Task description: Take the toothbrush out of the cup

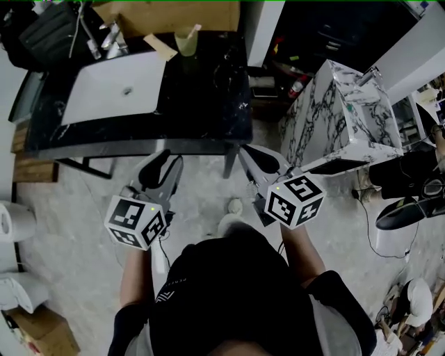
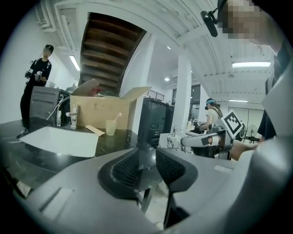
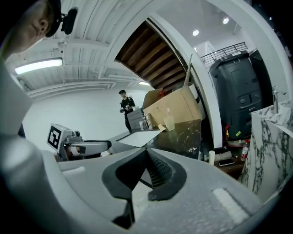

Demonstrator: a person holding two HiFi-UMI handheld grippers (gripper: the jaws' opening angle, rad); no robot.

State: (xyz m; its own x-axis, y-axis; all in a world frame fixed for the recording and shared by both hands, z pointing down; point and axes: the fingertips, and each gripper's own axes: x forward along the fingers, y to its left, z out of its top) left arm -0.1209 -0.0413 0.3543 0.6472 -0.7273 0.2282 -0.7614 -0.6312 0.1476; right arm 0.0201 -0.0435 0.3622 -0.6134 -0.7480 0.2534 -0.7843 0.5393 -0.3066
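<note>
A pale translucent cup stands at the far edge of the black marble counter, with a toothbrush leaning out of it. The cup also shows small and distant in the left gripper view, and so does the cup in the right gripper view. My left gripper is open with nothing between its jaws. It hangs in front of the counter's near edge. My right gripper is level with it, its fingertips closed together and empty. Both are far from the cup.
A white sink basin with a faucet fills the counter's left half. A cardboard box stands behind the cup. A white marble-patterned block is to the right. A person stands beyond the sink.
</note>
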